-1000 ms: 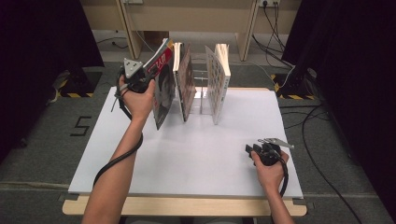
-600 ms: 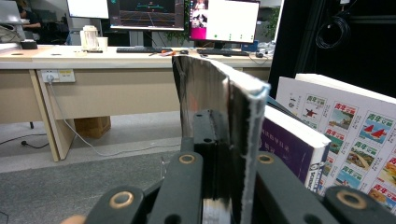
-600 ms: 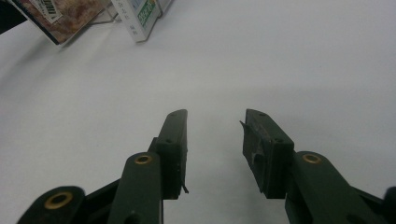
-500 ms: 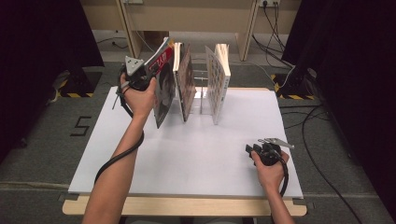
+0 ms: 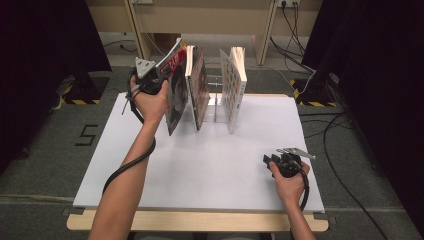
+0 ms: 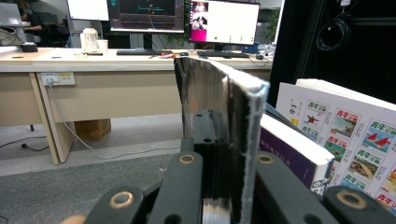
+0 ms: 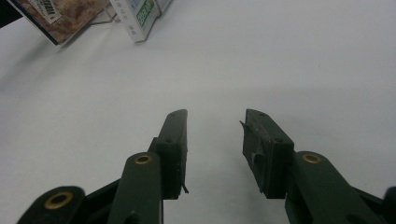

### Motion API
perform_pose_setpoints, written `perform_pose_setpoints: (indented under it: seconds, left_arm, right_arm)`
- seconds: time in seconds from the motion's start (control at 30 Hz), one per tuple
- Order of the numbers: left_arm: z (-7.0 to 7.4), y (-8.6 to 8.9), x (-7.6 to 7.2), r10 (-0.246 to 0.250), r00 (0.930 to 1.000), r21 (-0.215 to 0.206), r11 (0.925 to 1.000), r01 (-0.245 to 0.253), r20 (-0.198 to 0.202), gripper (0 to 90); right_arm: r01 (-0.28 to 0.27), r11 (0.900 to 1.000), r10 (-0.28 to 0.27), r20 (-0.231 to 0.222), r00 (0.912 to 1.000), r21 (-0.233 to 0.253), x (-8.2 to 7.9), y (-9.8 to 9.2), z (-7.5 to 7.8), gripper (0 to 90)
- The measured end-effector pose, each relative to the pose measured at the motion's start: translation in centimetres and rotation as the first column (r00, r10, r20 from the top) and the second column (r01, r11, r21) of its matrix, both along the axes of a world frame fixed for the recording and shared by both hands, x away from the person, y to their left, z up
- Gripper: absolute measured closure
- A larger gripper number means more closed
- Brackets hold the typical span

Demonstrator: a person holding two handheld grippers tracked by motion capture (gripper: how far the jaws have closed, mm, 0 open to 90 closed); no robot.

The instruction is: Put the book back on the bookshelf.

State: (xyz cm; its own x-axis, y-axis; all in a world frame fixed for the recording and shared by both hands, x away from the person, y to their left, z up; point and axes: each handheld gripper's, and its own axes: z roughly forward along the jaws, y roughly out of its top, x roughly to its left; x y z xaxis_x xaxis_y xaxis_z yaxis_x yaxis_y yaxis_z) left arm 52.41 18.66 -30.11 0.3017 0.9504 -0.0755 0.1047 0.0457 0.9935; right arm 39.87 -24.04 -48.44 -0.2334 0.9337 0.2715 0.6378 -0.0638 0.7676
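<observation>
The glossy magazine [image 6: 219, 116] (lower half hidden) is clamped edge-on by the left gripper [image 6: 223, 186]; the right gripper [image 7: 214, 149] is held agape, empty.

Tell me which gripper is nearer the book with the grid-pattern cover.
Left. The left gripper grips a magazine two slots from the grid-cover book; the right gripper rests open on the table's near right.

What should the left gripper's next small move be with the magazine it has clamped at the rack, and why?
Probably a short lift straight up. The left gripper is shut on the magazine at its top edge, and the magazine leans close against the neighbouring book in the clear rack. The right gripper rests open on the table.
</observation>
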Motion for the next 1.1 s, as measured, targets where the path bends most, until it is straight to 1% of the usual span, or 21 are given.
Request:
perform_pose_setpoints:
  seconds: [0.13,0.17,0.6,1.1]
  left_arm:
    - [0.1,-0.1,0.2,0.003,1.0000,0.002,1.0000,-0.003,0.002,86.4]
    - [0.1,-0.1,0.2,0.003,1.0000,0.002,1.0000,-0.003,0.003,86.4]
    - [0.3,-0.5,0.9,0.008,0.9999,0.006,0.9999,-0.008,0.010,86.4]
    - [0.1,-0.8,1.8,0.030,0.9993,0.010,0.9995,-0.031,0.023,86.4]
  right_arm:
    - [0.003,1.000,-0.003,-0.002,1.0000,0.002,0.0,0.0,0.0,60.4]
    - [0.001,1.000,-0.001,0.002,1.0000,-0.006,0.0,-0.1,0.0,60.5]
    - [0.002,1.000,-0.002,0.005,1.0000,0.003,0.1,-0.1,-0.1,60.5]
    - [-0.001,1.000,0.001,0.005,1.0000,-0.005,0.1,-0.2,0.0,60.5]
